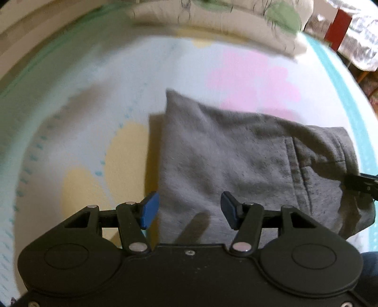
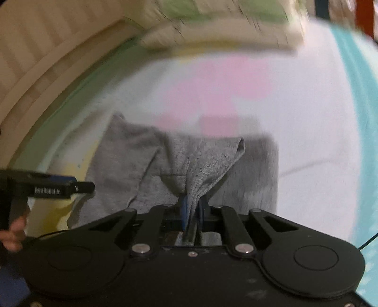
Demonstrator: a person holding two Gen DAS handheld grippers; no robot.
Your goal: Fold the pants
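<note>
Grey sweatpants [image 1: 226,160] lie partly folded on a bed with a pastel sheet [image 1: 94,94]. My left gripper [image 1: 189,210] is open and empty, hovering just above the near left edge of the pants. My right gripper [image 2: 192,207] is shut on a pinched fold of the grey pants [image 2: 208,160] and lifts it off the layer beneath. The right gripper also shows at the right edge of the left wrist view [image 1: 361,183], at the waistband end. The left gripper shows at the left of the right wrist view [image 2: 80,186].
A cream quilt with green patches [image 1: 212,21] lies along the far side of the bed. A beige headboard or wall [image 2: 35,59] runs on the left. A red chair and patterned cloth [image 1: 349,30] stand beyond the bed's right edge.
</note>
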